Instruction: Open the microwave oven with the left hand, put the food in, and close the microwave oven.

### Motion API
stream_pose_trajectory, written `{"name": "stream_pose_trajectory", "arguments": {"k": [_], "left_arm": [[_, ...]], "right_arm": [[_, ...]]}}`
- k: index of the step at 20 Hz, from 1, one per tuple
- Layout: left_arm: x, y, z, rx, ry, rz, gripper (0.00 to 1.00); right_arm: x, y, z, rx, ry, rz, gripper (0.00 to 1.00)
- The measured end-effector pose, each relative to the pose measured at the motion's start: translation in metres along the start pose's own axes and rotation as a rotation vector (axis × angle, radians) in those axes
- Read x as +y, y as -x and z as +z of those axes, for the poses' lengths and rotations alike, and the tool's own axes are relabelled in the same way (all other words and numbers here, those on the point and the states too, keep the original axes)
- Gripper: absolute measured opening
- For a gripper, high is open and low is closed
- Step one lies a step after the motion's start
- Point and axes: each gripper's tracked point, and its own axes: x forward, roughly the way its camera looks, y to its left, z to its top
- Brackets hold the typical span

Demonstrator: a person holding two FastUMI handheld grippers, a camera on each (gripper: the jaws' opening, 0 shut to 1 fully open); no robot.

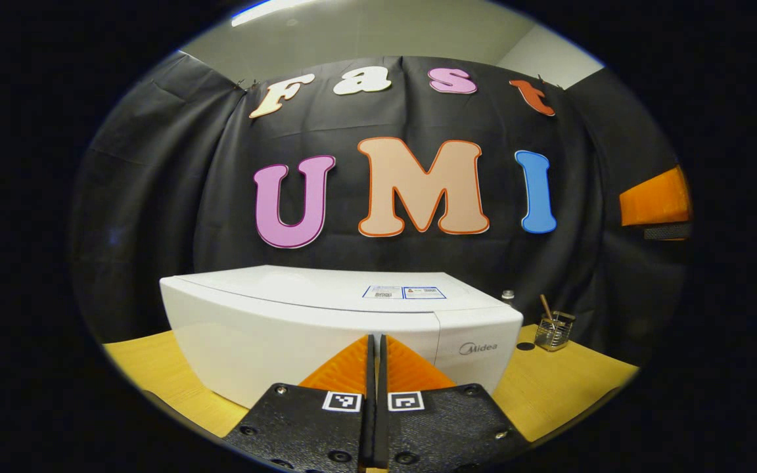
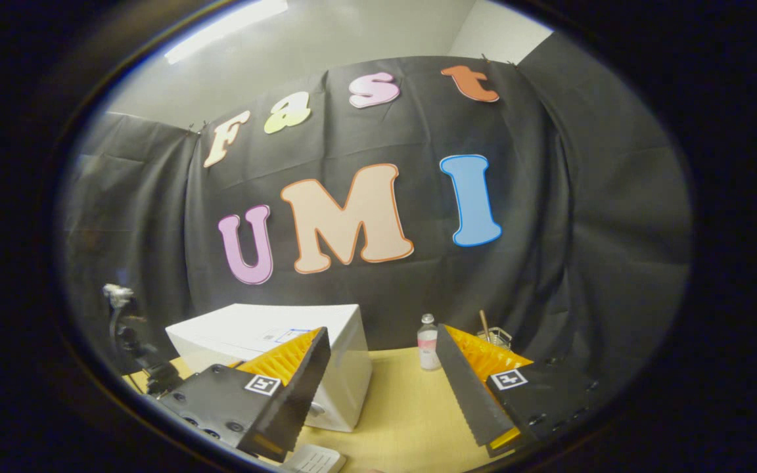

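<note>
The white microwave (image 1: 326,328) stands on the wooden table (image 1: 562,381) with its door closed, just ahead of my left gripper (image 1: 375,340). That gripper is shut with nothing between its fingers and points at the microwave's front. In the right gripper view the microwave (image 2: 267,338) sits to the left, seen from its side. My right gripper (image 2: 382,335) is open and empty above the table (image 2: 398,407). Part of it shows at the far right of the left gripper view (image 1: 656,200). A small white object with a grid pattern (image 2: 313,460) lies at the bottom edge; I cannot tell what it is.
A small clear bottle (image 2: 428,351) stands right of the microwave near the back wall. Beside it is a glass holder with a stick in it (image 1: 554,330), also in the right gripper view (image 2: 497,336). A dark rig (image 2: 130,341) stands at the left edge.
</note>
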Motion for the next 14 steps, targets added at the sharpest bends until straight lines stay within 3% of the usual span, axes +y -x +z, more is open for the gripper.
{"name": "stream_pose_trajectory", "arguments": {"k": [8,14], "left_arm": [[0.003,-0.001,0.004,0.025,0.009,-0.011,0.01],[0.021,0.035,0.055,-0.040,-0.019,-0.017,0.02]], "right_arm": [[-0.001,-0.001,0.001,-0.005,0.013,-0.012,0.91],[0.012,-0.002,-0.008,0.025,0.056,0.018,0.91]]}}
